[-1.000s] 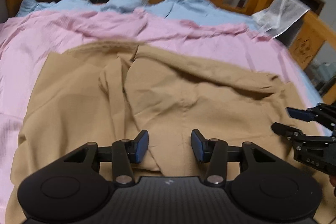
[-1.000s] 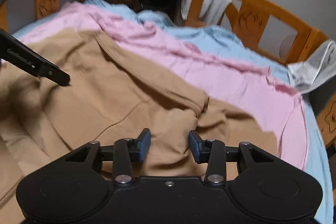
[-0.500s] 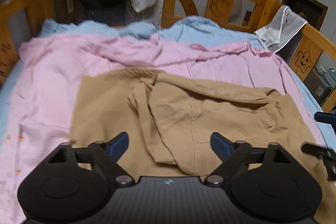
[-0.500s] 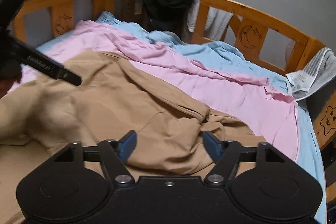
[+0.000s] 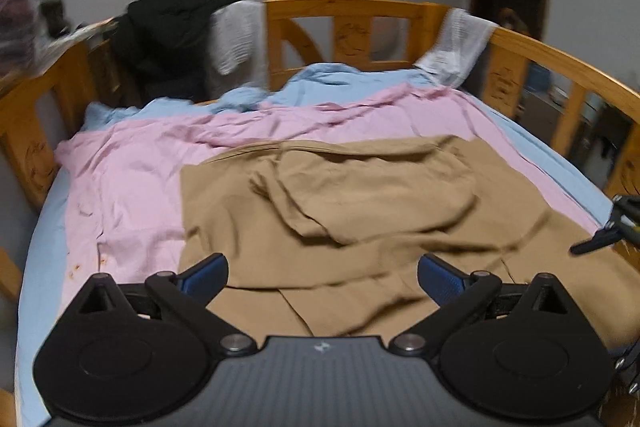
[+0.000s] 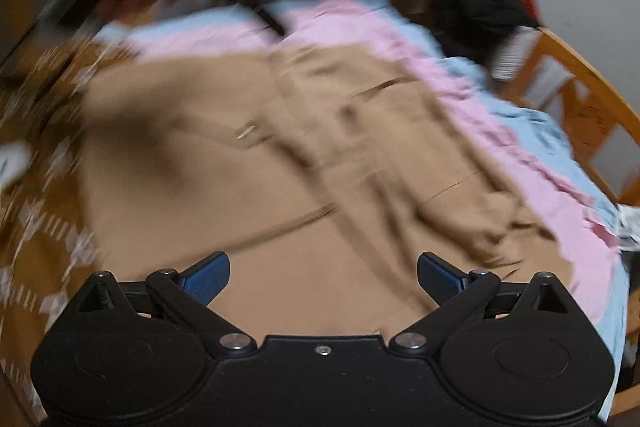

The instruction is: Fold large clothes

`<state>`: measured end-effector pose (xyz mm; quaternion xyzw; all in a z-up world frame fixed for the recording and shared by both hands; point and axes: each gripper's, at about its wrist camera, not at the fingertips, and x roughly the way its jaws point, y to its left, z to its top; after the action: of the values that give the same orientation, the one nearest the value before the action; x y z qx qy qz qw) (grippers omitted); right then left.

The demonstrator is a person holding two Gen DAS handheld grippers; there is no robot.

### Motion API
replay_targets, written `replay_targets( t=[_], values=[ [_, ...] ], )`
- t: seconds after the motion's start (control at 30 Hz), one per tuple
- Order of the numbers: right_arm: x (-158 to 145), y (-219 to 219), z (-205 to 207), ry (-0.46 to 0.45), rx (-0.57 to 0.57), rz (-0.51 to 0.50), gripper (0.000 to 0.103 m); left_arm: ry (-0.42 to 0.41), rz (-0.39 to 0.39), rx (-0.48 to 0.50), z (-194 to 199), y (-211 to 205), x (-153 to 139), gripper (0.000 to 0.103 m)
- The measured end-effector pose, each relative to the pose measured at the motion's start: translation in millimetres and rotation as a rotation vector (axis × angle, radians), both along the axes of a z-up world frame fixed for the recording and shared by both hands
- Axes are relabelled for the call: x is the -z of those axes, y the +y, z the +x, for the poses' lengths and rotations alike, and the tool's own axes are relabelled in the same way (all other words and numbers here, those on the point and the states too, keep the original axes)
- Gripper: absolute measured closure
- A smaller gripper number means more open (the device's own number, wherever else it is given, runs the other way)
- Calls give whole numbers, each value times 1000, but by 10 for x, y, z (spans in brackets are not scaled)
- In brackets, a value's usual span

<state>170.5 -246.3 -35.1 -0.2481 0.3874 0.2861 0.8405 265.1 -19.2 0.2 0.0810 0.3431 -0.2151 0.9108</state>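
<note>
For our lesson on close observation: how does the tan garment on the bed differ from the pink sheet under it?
The tan garment lies on top, partly folded over itself in thick layers; the pink sheet lies beneath it as one thin layer. The tan garment covers the near middle of the bed; the pink sheet reaches farther, towards the rail. Both are plain-coloured, wrinkled, and held by neither gripper.

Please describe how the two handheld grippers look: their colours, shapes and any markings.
Both look alike. The left gripper has a black body with two round discs, angular black linkage arms with silver pivot screws, blue ribbed fingers, and a small pale logo on its ribbed grey centre plate. The right gripper matches, with a small silver screw at the centre instead.
</note>
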Motion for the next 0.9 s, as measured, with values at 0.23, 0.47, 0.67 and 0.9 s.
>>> replay_targets(
  t=[0.23,0.47,0.67,0.9],
  values=[
    [473,276,-761,16,-215,-228,3,77,-42,43,-303,-70,126,1],
    [644,247,-1082,3,-267,-302,4,182,-8,87,-559,-107,365,1],
    [618,132,-889,-9,-136,-266,32,225,0,156,-766,-186,461,1],
    [160,22,-874,37,-114,-118,96,191,46,327,-1047,-306,436,1]
  ],
)
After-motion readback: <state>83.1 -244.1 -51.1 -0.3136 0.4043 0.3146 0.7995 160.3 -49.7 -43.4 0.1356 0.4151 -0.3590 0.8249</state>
